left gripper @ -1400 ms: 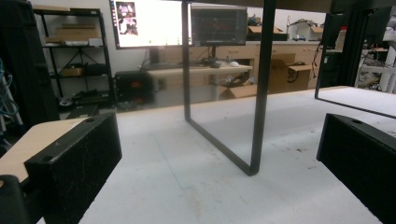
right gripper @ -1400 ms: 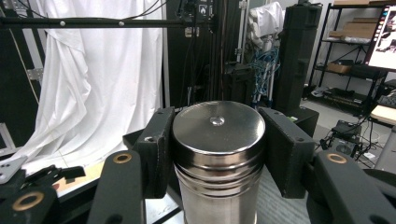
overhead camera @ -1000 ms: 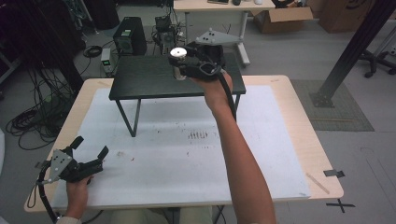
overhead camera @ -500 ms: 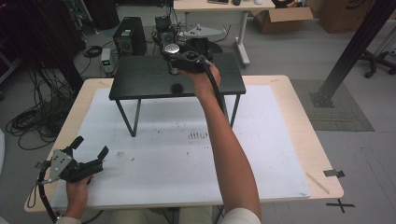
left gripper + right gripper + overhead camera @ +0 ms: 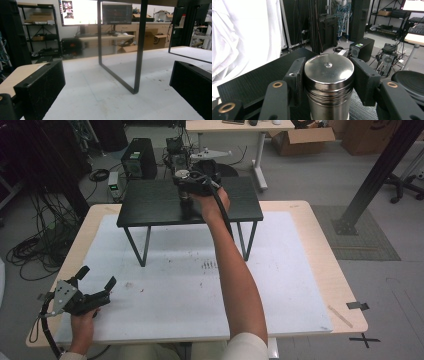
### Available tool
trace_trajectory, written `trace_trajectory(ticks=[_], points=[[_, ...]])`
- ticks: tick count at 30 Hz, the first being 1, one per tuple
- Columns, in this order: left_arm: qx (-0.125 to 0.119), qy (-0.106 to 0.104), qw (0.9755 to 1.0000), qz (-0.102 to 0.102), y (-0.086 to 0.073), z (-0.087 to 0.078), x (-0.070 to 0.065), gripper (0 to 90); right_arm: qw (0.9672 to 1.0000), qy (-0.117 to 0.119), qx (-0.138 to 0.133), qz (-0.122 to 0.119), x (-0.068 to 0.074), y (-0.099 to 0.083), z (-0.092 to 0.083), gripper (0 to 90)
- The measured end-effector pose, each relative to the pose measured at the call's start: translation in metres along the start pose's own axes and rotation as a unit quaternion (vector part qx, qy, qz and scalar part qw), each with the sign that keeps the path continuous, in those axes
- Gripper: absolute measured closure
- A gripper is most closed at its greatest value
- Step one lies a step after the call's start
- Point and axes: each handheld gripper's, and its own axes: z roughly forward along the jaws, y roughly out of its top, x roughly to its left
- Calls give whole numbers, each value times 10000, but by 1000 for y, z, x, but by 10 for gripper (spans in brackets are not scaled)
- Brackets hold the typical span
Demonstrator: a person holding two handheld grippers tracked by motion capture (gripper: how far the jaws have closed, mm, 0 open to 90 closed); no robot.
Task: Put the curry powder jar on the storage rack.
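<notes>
A shiny steel canister [image 5: 329, 75] with a flat lid stands upright between the two black pads of my right gripper [image 5: 328, 72], which is shut on it. From above, the canister [image 5: 184, 187] hangs at the back middle of the small black table [image 5: 150, 205]. Whether its base touches the tabletop I cannot tell. My right gripper [image 5: 183, 181] reaches it at the end of an outstretched arm. My left gripper [image 5: 97, 277] rests open near the front left corner of the white mat, with nothing between its jaws. In its own view my left gripper [image 5: 116, 85] faces a leg of the black table [image 5: 139, 50].
The white mat [image 5: 280, 285] covers a wooden tabletop [image 5: 345, 295]. Behind the table, on the floor, stand a computer tower [image 5: 136, 157], cables [image 5: 35, 250] and a desk [image 5: 235, 126]. A black post [image 5: 375, 175] rises at the right.
My right gripper has carried the canister leftward along the back of the black table and a little lower. My left gripper has stayed where it was.
</notes>
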Motion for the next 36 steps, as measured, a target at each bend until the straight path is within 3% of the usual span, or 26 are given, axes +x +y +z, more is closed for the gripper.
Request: trace_trajectory(ticks=[22, 36], points=[[1, 0, 10000, 11, 0, 0, 0, 4, 9998, 85, 88, 183, -4, -6, 8, 474], [-1, -1, 10000, 8, 0, 0, 0, 4, 9997, 63, -31, 254, -6, -3, -3, 310]])
